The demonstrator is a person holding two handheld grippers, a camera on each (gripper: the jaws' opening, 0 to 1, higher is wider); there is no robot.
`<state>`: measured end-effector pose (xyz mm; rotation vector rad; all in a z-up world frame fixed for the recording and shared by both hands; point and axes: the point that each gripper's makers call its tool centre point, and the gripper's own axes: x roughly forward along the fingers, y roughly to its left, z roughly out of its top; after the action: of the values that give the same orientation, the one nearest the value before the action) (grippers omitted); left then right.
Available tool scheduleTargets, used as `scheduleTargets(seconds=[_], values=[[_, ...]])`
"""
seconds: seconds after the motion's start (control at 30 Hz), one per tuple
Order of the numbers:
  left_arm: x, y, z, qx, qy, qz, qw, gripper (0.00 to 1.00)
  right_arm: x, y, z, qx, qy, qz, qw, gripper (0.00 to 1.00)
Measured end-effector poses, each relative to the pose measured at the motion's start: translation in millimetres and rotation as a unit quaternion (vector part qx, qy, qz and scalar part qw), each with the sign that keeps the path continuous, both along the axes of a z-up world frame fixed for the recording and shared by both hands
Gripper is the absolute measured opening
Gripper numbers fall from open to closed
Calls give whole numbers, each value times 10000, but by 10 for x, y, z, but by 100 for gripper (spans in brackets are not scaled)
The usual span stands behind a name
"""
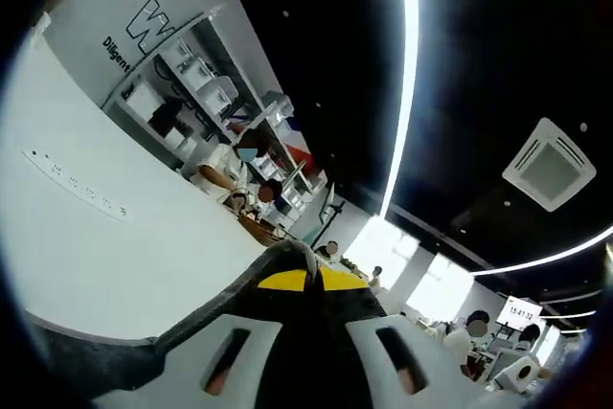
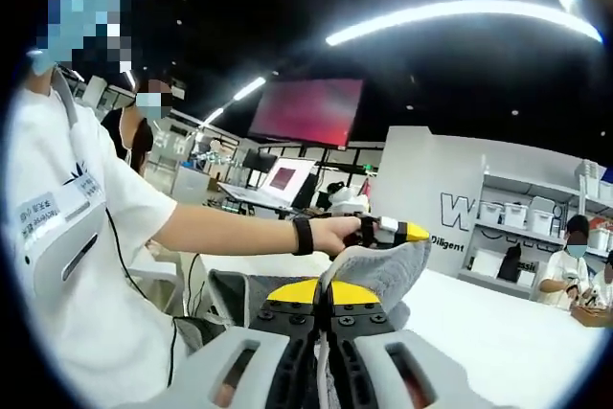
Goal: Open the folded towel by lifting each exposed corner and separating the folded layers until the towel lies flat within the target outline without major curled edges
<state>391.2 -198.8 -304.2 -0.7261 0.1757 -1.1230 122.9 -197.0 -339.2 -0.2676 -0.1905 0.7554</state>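
Large open-plan lab or workshop hall, black ceiling with long strip lights (image 1: 410,74), ceiling air-conditioning unit (image 1: 549,165), white shelving with storage bins (image 2: 522,222), wall screens (image 2: 305,110), seated masked workers at far benches (image 1: 239,165)

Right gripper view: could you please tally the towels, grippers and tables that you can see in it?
towel: 1
grippers: 2, the right gripper and the left gripper
table: 1
Total: 4
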Motion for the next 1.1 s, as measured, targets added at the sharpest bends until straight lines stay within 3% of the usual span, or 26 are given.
scheduleTargets(seconds=[0.2,0.37,0.6,1.1], values=[[-23,-24,-3,-67,-12,1,10000,0,-3,-23,8,-85,-50,-48,9999,0],[-103,-73,68,-92,-308,58,9995,0,-17,-92,4,-139,-62,-120,9998,0],[-207,-109,108,-135,-435,-21,9990,0,-42,-177,-66,-129,-1,-157,9998,0],[-38,-139,-62,4,-369,-50,9993,0,-22,-308,-171,-181,106,-314,9993,0]])
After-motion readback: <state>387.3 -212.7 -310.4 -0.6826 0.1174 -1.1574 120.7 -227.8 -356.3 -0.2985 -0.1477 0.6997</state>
